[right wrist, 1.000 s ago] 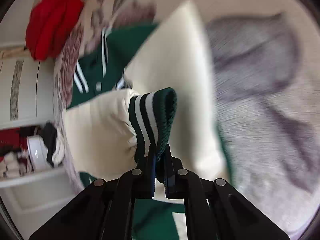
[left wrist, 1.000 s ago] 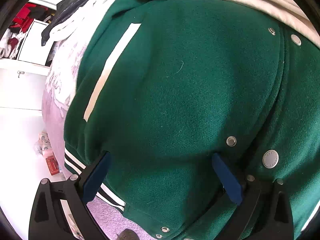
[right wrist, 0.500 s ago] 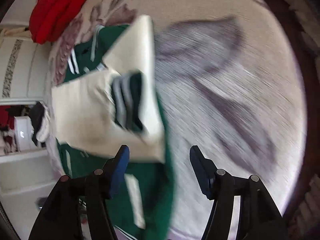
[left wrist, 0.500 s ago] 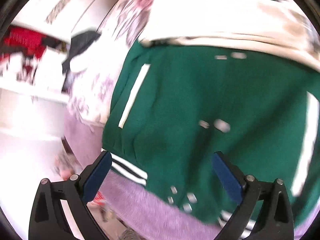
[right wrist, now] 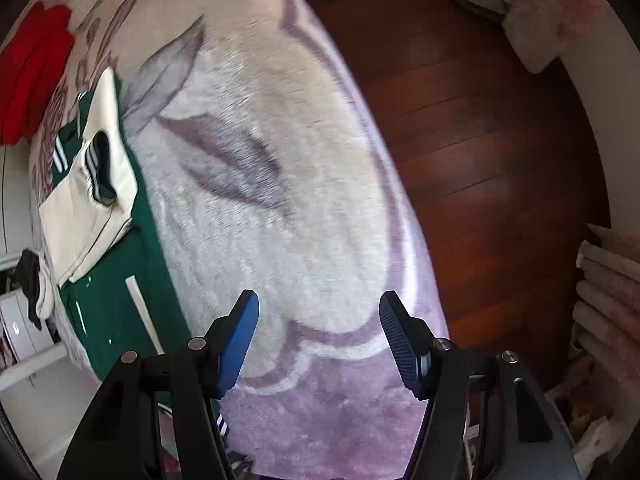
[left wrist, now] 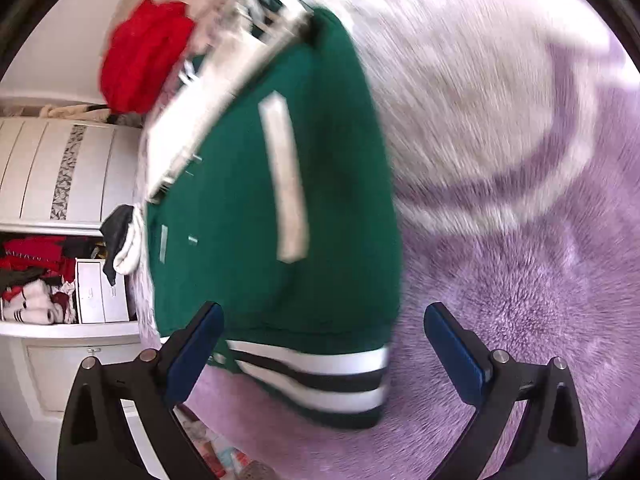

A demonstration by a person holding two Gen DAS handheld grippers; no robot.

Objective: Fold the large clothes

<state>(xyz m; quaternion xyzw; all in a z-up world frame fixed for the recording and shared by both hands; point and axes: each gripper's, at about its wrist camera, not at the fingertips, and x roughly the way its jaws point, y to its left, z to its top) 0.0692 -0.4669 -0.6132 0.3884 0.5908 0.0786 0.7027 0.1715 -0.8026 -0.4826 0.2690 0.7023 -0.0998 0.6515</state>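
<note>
— How do the two claws stand?

— The right claw is spread fairly wide and grips nothing. Its blue pads hang over the pale lilac blanket on the bed, with only blanket pile showing between them. The left claw is spread wide too and is empty. Whether its pads touch anything I cannot tell, since that view is smeared.

— What lies around them?

— In the right wrist view a dark wooden floor runs along the blanket's far edge, and a stack of folded pale linens sits at the right rim. A red garment lies at the upper left of the bed. The left wrist view shows the same red garment, a white wardrobe with a shelf of red and white clothes, and a dark and white piece hanging off the bed's edge. Nothing stands between either claw and the jacket.

— And the jacket?

— The green varsity jacket lies flat on the blanket. Its cream sleeves are folded across the upper body, and a striped cuff rests on top of them. From the left claw, the striped hem lies between the two pads, nearer the left one, with the body stretching away beyond it. From the right claw, the jacket lies well off to the left, past the left pad.
</note>
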